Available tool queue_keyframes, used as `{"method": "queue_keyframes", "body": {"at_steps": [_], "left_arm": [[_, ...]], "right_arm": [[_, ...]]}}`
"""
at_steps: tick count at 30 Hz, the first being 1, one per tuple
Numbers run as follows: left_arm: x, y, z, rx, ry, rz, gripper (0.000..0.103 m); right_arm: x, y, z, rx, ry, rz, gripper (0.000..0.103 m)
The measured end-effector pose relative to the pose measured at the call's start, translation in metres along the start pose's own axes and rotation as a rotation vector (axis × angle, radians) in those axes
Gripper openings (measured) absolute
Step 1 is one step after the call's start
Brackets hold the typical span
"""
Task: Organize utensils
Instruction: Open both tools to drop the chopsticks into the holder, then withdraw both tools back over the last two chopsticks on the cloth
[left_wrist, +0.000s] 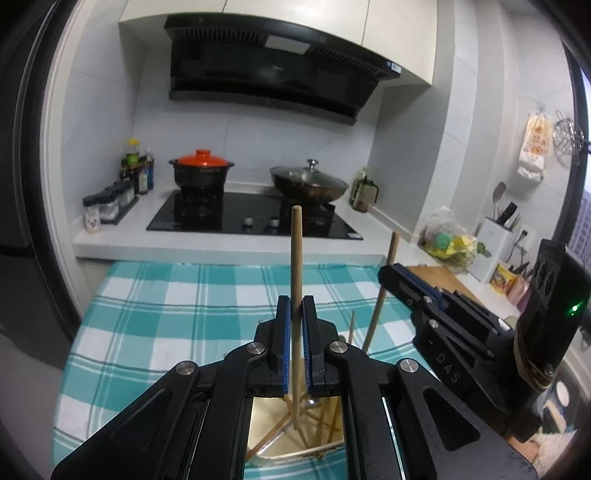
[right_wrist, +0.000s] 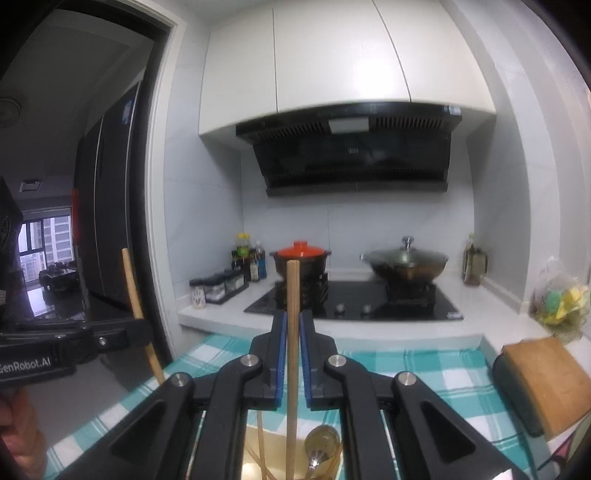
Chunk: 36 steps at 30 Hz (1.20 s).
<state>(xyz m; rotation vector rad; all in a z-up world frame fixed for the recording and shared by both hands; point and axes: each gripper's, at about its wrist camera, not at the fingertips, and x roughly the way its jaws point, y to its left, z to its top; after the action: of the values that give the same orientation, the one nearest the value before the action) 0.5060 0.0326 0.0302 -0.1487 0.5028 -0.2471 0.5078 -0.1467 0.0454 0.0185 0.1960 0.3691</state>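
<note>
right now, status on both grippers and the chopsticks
Left gripper shut on one upright wooden chopstick. Right gripper shut on another wooden chopstick. Both lifted over teal checked tablecloth. Nothing blocking.

Left wrist cam sits just behind the left tongs (left_wrist: 295, 314), above the near part of the checked cloth (left_wrist: 155, 306), tilted down a bit, facing the stove (left_wrist: 255, 218) at the counter's far edge. Right tongs (left_wrist: 391, 275) enter from its right side. Right wrist cam sits behind the right tongs (right_wrist: 293, 325), pitched closer to level, so more of the hood (right_wrist: 351, 155) and upper cabinets (right_wrist: 332, 62); left tongs (right_wrist: 142, 328) at its left edge. Shared: stove, both pots, hood, cloth.
</note>
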Motion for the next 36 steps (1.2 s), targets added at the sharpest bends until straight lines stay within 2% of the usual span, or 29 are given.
{"method": "queue_keyframes", "body": {"at_steps": [7,11,12,14,15,16,18,22,26,31,36], "left_arm": [[0.057,0.007,-0.034,-0.023,0.164,0.003,0.004],[0.073,0.012,-0.048,-0.050,0.236,0.021,0.005],[0.070,0.014,-0.049,-0.061,0.234,0.015,0.011],[0.054,0.017,-0.048,-0.079,0.215,0.014,0.031],[0.040,0.017,-0.048,-0.078,0.195,0.021,0.050],[0.028,0.018,-0.047,-0.072,0.176,0.025,0.062],[-0.004,0.015,-0.049,-0.036,0.140,0.025,0.070],[-0.073,0.011,-0.081,0.044,0.139,0.055,0.093],[-0.130,0.009,-0.152,0.087,0.185,0.089,0.097],[-0.153,0.003,-0.233,0.058,0.287,0.181,0.097],[-0.154,-0.006,-0.263,0.016,0.307,0.208,0.097]], "right_arm": [[0.060,-0.013,-0.054,0.041,0.282,0.059,0.007],[0.070,-0.017,-0.075,0.057,0.390,0.064,0.008],[0.069,-0.019,-0.078,0.067,0.401,0.057,0.008],[0.064,-0.022,-0.078,0.087,0.411,0.048,0.009],[0.060,-0.022,-0.074,0.094,0.408,0.041,0.013],[0.053,-0.024,-0.071,0.097,0.400,0.039,0.017],[0.036,-0.024,-0.062,0.088,0.386,0.039,0.030],[-0.015,-0.018,-0.051,0.035,0.393,0.049,0.031],[-0.075,-0.011,-0.064,0.019,0.447,0.081,0.041],[-0.142,0.003,-0.141,0.038,0.572,0.090,0.041],[-0.183,0.016,-0.216,0.131,0.650,0.066,0.041]]}}
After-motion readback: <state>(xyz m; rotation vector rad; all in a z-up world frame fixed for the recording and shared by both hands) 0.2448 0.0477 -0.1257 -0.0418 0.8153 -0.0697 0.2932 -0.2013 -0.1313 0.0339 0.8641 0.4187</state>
